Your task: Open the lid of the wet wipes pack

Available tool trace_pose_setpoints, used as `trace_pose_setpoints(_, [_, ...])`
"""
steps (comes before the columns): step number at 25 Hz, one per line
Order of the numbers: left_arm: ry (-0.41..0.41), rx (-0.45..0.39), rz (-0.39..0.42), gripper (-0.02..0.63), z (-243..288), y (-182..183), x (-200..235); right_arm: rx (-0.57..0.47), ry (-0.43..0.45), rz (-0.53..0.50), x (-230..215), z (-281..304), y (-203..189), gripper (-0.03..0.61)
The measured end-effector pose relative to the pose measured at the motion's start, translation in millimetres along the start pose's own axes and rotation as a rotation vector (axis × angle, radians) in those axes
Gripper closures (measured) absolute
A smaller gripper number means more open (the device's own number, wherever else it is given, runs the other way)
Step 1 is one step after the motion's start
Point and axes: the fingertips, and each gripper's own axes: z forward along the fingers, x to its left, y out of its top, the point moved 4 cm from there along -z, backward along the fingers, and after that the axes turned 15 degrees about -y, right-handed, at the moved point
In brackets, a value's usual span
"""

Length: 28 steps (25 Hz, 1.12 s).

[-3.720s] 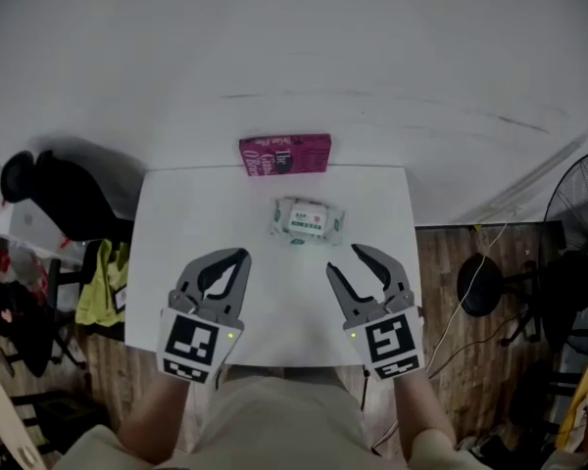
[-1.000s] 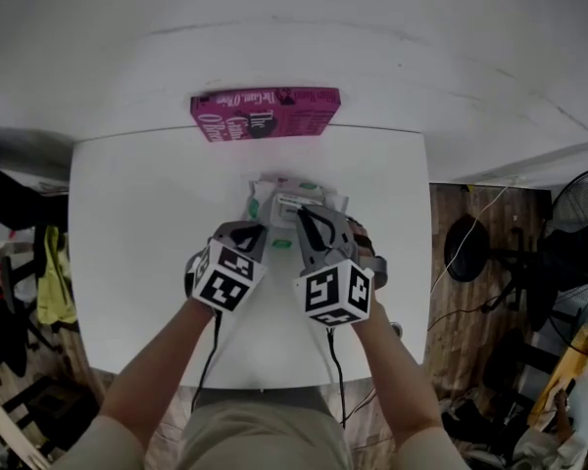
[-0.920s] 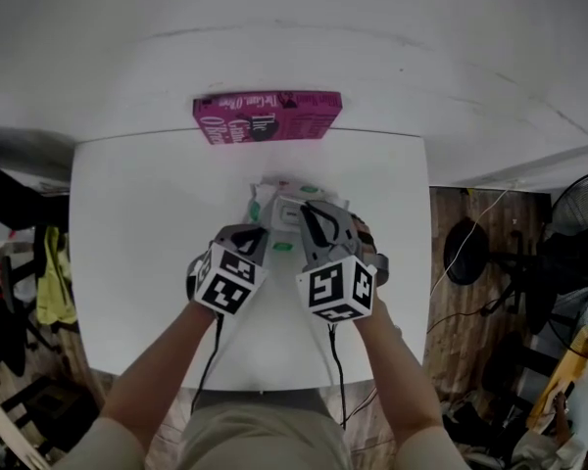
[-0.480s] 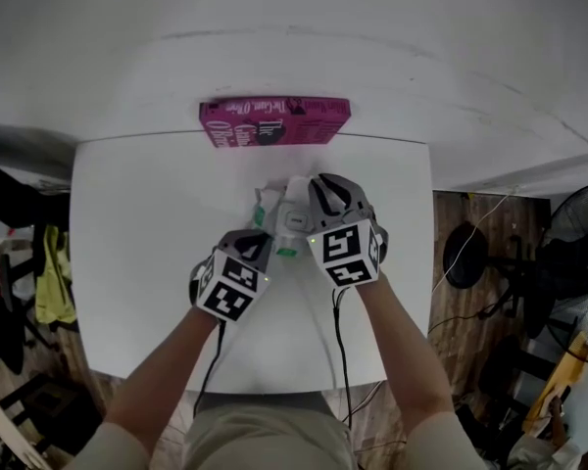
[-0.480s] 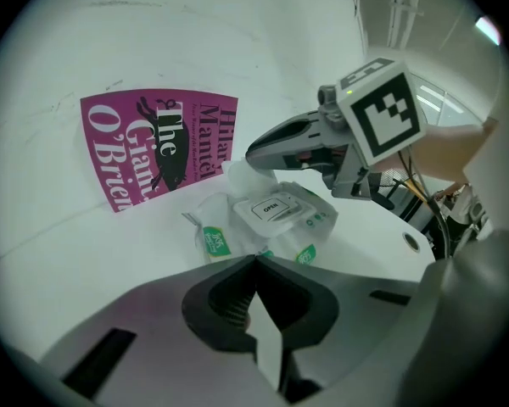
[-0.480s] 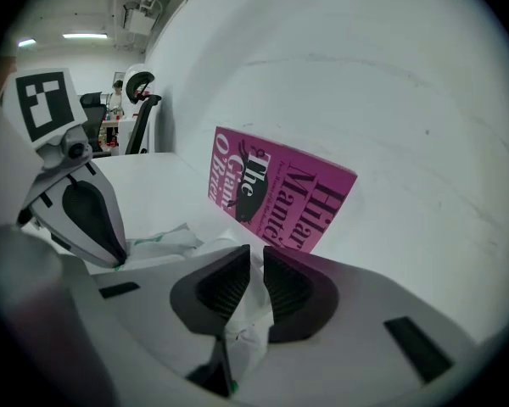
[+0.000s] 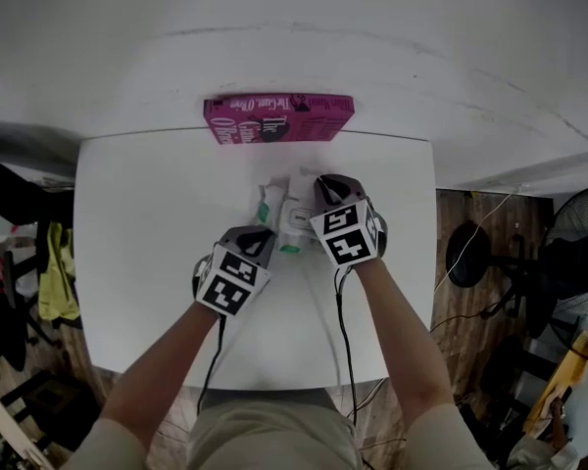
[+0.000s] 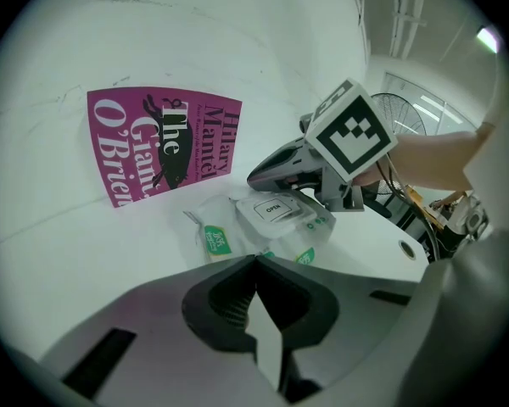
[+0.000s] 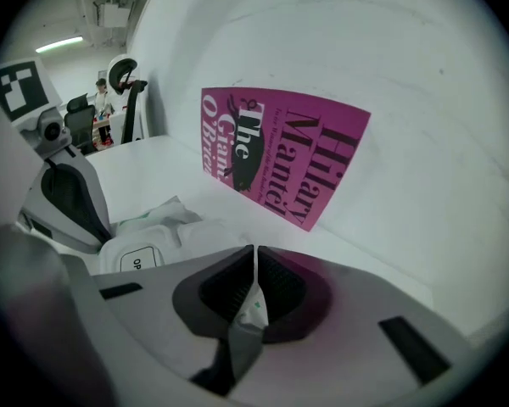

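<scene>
The wet wipes pack point(image 7: 282, 213) lies on the white table point(image 7: 147, 262) in front of a magenta book point(image 7: 277, 117). Its white flip lid point(image 8: 276, 210), printed OPEN, lies flat and closed on top. My left gripper point(image 7: 265, 234) is at the pack's near left end with its jaws together point(image 8: 254, 261); I cannot tell whether any film is caught between them. My right gripper point(image 7: 326, 183) is at the pack's far right end, beside the book. Its jaws point(image 9: 254, 254) are closing and pinch a bit of white, green-printed pack film. Its dark fingers point(image 8: 271, 170) rest just behind the lid.
The book point(image 9: 280, 151) leans against the white wall close behind the pack. A standing fan point(image 7: 580, 225) and cables are on the wooden floor to the right. Dark chairs stand left of the table, and a person sits far off point(image 9: 102, 100).
My right gripper has moved from the pack's near side away from me to its far right end and rolled. The left gripper has stayed put.
</scene>
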Motion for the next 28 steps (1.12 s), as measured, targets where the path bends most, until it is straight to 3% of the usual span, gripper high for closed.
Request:
trace_pose_setpoints(5, [-0.053,-0.044,-0.113,0.592,-9.1,0.6,1.2,-0.053,-0.032,0.118,-17.6,-20.1,8.1,0.546])
trace_pose_setpoints(12, [-0.020,-0.156,-0.078,0.592,-58.9,42.4,-11.1,-0.201,-0.009,0.201,-31.6,-107.7,56.1,0.548])
trace_pose_setpoints(17, [-0.010,-0.258,-0.018,0.592,-109.1,82.6,-33.0,-0.346,0.022,0.305,-36.0,-179.8,94.7,0.548])
trace_pose_setpoints(21, [0.027,-0.327,0.082,0.592,-148.2,108.5,-55.7,-0.442,0.021,0.367,-42.0,-231.5,115.1,0.549])
trace_pose_setpoints(24, [0.061,-0.371,0.160,0.592,-173.7,120.3,-75.8,-0.496,0.024,0.396,-42.9,-270.4,124.8,0.551])
trace_pose_setpoints(28, [0.053,-0.439,0.202,0.592,-203.0,127.4,-104.0,-0.547,0.040,0.408,-37.3,-319.5,129.6,0.550])
